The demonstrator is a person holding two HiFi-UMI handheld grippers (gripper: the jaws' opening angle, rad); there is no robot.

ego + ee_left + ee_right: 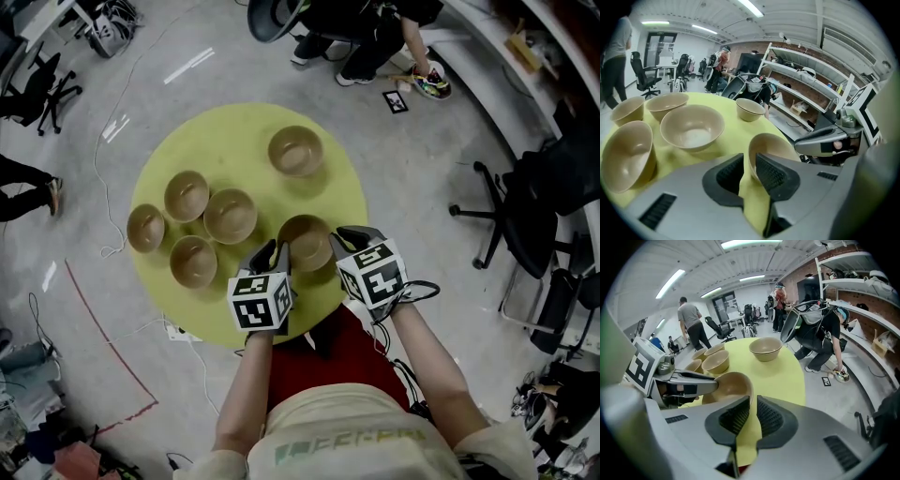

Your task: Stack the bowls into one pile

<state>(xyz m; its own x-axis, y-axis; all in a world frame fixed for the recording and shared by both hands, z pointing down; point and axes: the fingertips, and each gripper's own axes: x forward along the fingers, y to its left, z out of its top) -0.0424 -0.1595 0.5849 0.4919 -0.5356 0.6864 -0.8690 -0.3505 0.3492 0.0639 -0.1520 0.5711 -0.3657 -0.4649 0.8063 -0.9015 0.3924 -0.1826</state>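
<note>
Several tan bowls stand on a round yellow table (234, 141). The nearest bowl (305, 242) sits between my two grippers at the table's front. My left gripper (272, 256) is at its left rim. In the left gripper view the bowl's wall (771, 143) runs between the jaws of that gripper (749, 165), with a strip of yellow showing beside the left pad. My right gripper (354, 236) is at the right rim. In the right gripper view the bowl's rim (740, 380) reaches the fingertips of this gripper (752, 406); whether the pads press is unclear.
Three bowls (230, 215) (186, 195) (193, 260) cluster at the table's left with one more (145, 228) at the edge. A lone bowl (296, 150) stands at the far side. A person (375, 33) crouches beyond the table; office chairs (525, 216) stand to the right.
</note>
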